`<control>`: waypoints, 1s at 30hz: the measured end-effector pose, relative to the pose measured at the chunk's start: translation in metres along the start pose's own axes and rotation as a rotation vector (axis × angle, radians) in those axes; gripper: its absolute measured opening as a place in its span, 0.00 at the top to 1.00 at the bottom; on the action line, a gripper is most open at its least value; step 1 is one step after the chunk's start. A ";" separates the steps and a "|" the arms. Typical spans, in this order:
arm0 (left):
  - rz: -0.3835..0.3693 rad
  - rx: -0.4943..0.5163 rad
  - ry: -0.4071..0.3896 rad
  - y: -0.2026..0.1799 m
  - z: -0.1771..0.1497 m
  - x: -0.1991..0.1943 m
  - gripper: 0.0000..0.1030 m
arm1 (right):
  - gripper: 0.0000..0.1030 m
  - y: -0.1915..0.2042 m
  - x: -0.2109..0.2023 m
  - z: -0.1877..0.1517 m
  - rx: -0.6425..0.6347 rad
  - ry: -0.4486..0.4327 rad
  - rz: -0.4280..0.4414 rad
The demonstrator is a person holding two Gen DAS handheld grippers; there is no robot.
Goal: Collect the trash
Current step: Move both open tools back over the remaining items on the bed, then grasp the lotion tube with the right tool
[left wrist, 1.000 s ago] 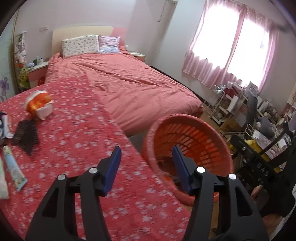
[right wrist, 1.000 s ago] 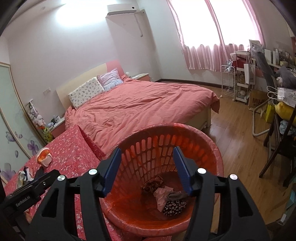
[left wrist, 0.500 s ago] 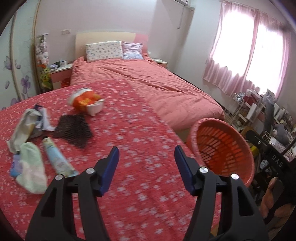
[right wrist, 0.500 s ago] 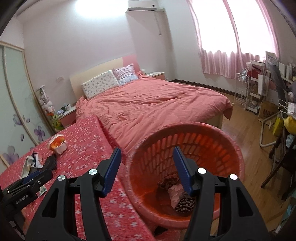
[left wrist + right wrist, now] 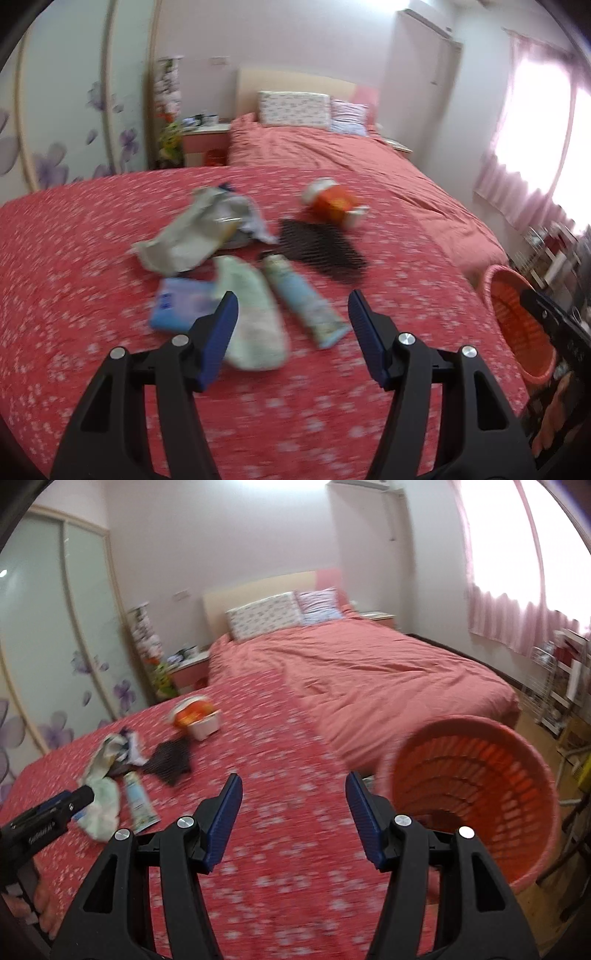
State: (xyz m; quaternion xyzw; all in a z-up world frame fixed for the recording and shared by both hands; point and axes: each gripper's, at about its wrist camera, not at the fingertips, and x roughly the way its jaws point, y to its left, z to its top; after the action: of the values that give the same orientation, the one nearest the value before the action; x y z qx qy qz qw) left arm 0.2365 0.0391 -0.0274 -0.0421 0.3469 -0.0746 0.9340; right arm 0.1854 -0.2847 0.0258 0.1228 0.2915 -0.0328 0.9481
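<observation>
A: trash pile where?
B: on the red flowered cover (image 5: 92,258), blurred. crumpled grey-white wrapper (image 5: 192,236) furthest left, blue packet (image 5: 181,308) below it, pale folded cloth or bag (image 5: 255,321) touching the packet, light blue tube (image 5: 303,299) just right of that, lying slanted. black mesh piece (image 5: 321,247) above the tube, orange-and-white cup (image 5: 332,203) tipped on its side beyond the mesh

A: bin?
B: orange slatted basket (image 5: 480,782) off the right edge of the cover, on the wood floor, well apart from the pile. inside too blurred to read

A: left tongs?
B: left gripper (image 5: 291,325) over the near end of the pile, jaws apart, nothing pinched. cloth and tube show in the gap between the blue pads (image 5: 221,332), not touched as far as I can tell

A: right tongs?
B: right gripper (image 5: 293,812) jaws apart too, empty, bare cover between them, basket just to its right. the left gripper's black body pokes in at the left edge of the right view, near the cloth

A: rest?
B: pink bed (image 5: 369,672) behind with two pillows (image 5: 266,618), pink curtains (image 5: 509,616) right, flower-print wardrobe doors (image 5: 55,646) left
</observation>
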 end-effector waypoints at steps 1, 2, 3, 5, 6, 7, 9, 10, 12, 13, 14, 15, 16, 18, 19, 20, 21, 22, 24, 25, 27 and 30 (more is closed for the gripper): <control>0.012 -0.013 0.001 0.008 -0.001 -0.001 0.40 | 0.43 0.009 0.002 -0.002 -0.014 0.009 0.017; 0.027 -0.027 0.000 0.018 -0.002 -0.002 0.40 | 0.43 0.017 0.004 -0.004 -0.028 0.017 0.033; 0.042 -0.038 0.000 0.027 -0.003 -0.004 0.40 | 0.43 0.025 0.005 -0.006 -0.041 0.024 0.045; 0.069 -0.055 0.000 0.041 -0.005 -0.007 0.40 | 0.43 0.040 0.008 -0.009 -0.072 0.040 0.075; 0.079 -0.064 0.002 0.048 -0.006 -0.008 0.40 | 0.43 0.047 0.010 -0.011 -0.084 0.045 0.086; 0.086 -0.072 0.003 0.053 -0.006 -0.008 0.40 | 0.43 0.054 0.012 -0.012 -0.100 0.052 0.098; 0.098 -0.087 0.003 0.064 -0.008 -0.011 0.41 | 0.43 0.065 0.018 -0.013 -0.122 0.070 0.117; 0.100 -0.093 0.002 0.067 -0.008 -0.012 0.41 | 0.43 0.069 0.020 -0.014 -0.124 0.077 0.124; 0.103 -0.102 0.000 0.072 -0.009 -0.013 0.41 | 0.44 0.078 0.026 -0.015 -0.128 0.095 0.146; 0.105 -0.103 -0.002 0.073 -0.010 -0.015 0.41 | 0.46 0.085 0.031 -0.015 -0.134 0.105 0.159; 0.108 -0.106 -0.002 0.076 -0.011 -0.015 0.40 | 0.46 0.091 0.036 -0.015 -0.140 0.115 0.170; 0.108 -0.109 -0.001 0.080 -0.011 -0.015 0.41 | 0.47 0.096 0.040 -0.015 -0.144 0.122 0.178; 0.108 -0.115 -0.002 0.084 -0.012 -0.016 0.41 | 0.48 0.102 0.045 -0.015 -0.150 0.132 0.190; 0.112 -0.126 -0.002 0.091 -0.013 -0.017 0.41 | 0.52 0.114 0.059 -0.013 -0.162 0.161 0.209; 0.114 -0.131 -0.003 0.093 -0.014 -0.018 0.41 | 0.52 0.118 0.064 -0.012 -0.165 0.168 0.216; 0.117 -0.137 -0.004 0.097 -0.015 -0.020 0.41 | 0.52 0.125 0.072 -0.011 -0.169 0.180 0.224; 0.117 -0.143 -0.004 0.100 -0.015 -0.020 0.41 | 0.52 0.127 0.075 -0.011 -0.170 0.186 0.229; 0.118 -0.148 -0.005 0.102 -0.014 -0.021 0.41 | 0.55 0.132 0.081 -0.010 -0.172 0.196 0.238; 0.122 -0.157 -0.009 0.109 -0.014 -0.022 0.41 | 0.56 0.142 0.094 -0.009 -0.180 0.220 0.250; 0.123 -0.162 -0.010 0.112 -0.014 -0.022 0.41 | 0.56 0.144 0.099 -0.008 -0.182 0.227 0.253; 0.123 -0.175 -0.013 0.119 -0.012 -0.022 0.41 | 0.56 0.152 0.109 -0.009 -0.191 0.248 0.260; 0.125 -0.191 -0.016 0.129 -0.010 -0.020 0.41 | 0.56 0.164 0.120 -0.010 -0.221 0.265 0.268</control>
State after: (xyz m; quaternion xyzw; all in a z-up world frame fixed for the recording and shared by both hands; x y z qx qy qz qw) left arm 0.2289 0.1690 -0.0385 -0.1097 0.3470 0.0175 0.9313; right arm 0.3011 -0.1220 -0.0144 0.0591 0.3962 0.1423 0.9051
